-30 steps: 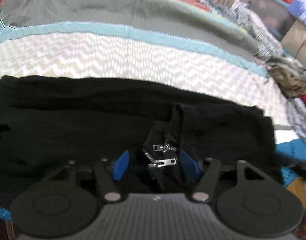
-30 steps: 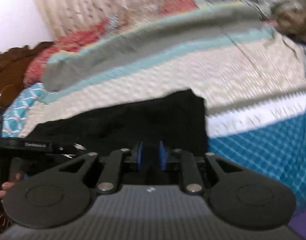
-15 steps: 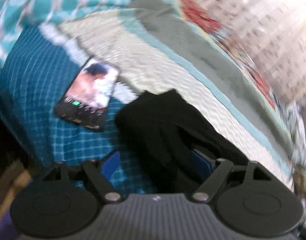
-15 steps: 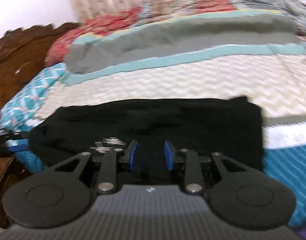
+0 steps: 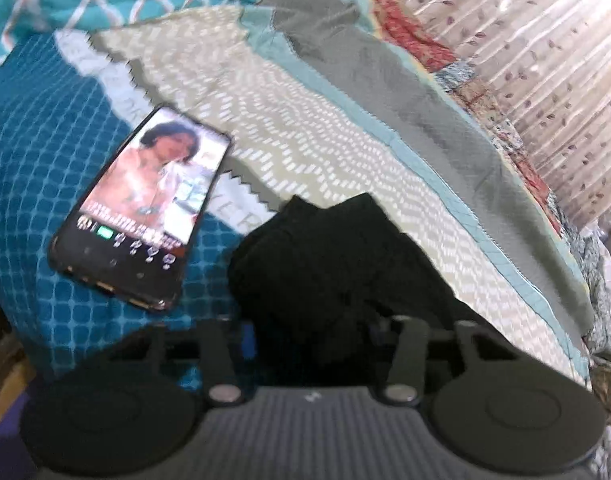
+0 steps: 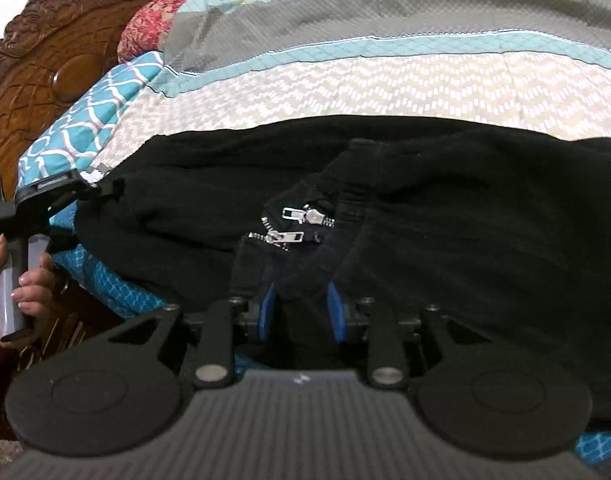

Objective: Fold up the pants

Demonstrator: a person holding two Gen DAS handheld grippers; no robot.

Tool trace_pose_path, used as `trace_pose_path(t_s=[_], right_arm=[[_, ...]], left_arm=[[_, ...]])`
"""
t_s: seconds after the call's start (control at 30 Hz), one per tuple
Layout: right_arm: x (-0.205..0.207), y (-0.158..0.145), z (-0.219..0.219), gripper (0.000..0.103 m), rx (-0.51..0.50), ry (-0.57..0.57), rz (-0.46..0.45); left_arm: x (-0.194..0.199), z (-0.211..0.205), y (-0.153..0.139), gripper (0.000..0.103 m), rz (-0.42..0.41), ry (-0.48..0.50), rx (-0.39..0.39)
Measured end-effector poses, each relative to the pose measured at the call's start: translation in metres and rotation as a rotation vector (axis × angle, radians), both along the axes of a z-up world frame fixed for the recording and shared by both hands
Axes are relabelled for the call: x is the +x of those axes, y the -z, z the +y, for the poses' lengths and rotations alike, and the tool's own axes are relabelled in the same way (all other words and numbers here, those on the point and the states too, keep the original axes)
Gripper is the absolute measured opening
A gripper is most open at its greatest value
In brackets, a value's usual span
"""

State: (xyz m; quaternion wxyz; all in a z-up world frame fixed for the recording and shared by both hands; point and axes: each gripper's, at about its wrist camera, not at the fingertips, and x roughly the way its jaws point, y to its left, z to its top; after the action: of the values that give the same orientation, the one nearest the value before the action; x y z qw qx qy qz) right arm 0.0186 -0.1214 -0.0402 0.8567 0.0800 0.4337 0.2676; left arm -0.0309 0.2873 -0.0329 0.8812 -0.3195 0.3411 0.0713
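Black pants bunched between right claw – gripped

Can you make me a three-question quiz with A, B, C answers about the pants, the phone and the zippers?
1. Where is the phone lying?
A. on the blue checked cover
B. on top of the pants
C. on the floor

2. How many silver zipper pulls show on the black pants?
A. none
B. two
C. five

3. Is the phone's screen on?
A. it is dark
B. it is lit with a picture
C. it lies face down

Answers: 1 A, blue checks surround it. 2 B, two pulls sit together. 3 B, the screen glows.
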Motion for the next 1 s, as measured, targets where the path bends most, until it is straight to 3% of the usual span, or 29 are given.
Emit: trace_pose_path(t_s=[0.2,0.3,0.4,0.53,0.7,0.77,0.8,0.87,1.0], right_arm=[[0.001,-0.016,0.002,0.033,0.064,0.015,-0.098],[0.021,0.015,0.015,0.032,-0.012,0.015,0.042],[0.028,0.022,0.013,0.031,0.02,0.04,0.063],[0.024,0.013,-0.013,0.033,0.144,0.096,0.078],[0.015,0.014,-0.085,0.033,0.348,0.292,0.1],[0.008,0.017,-0.113,0.033,0.397,0.372,0.102],[0.006,0.02,-0.125,0.033,0.42,0.407,0.11],[0.001,0.03,-0.146,0.033,0.484,0.47,0.15],[-0.011,0.047,-0.165,0.035,0.591,0.511,0.212]], left_arm=[[-0.018,-0.025,-0.033,0.03,-0.111,0.072,0.052],[-0.017,-0.052,-0.052,0.03,-0.148,0.124,0.099],[-0.014,-0.092,-0.074,0.03,-0.201,0.22,0.205],[-0.008,-0.158,-0.094,0.03,-0.265,0.398,0.299],[-0.004,-0.264,-0.088,0.031,-0.293,0.686,0.405],[-0.007,-0.3,-0.074,0.048,-0.277,0.804,0.446],[-0.009,-0.317,-0.065,0.05,-0.252,0.864,0.468],[-0.014,-0.332,-0.052,0.05,-0.201,0.941,0.47],[-0.032,-0.321,-0.064,0.058,-0.267,0.968,0.493]])
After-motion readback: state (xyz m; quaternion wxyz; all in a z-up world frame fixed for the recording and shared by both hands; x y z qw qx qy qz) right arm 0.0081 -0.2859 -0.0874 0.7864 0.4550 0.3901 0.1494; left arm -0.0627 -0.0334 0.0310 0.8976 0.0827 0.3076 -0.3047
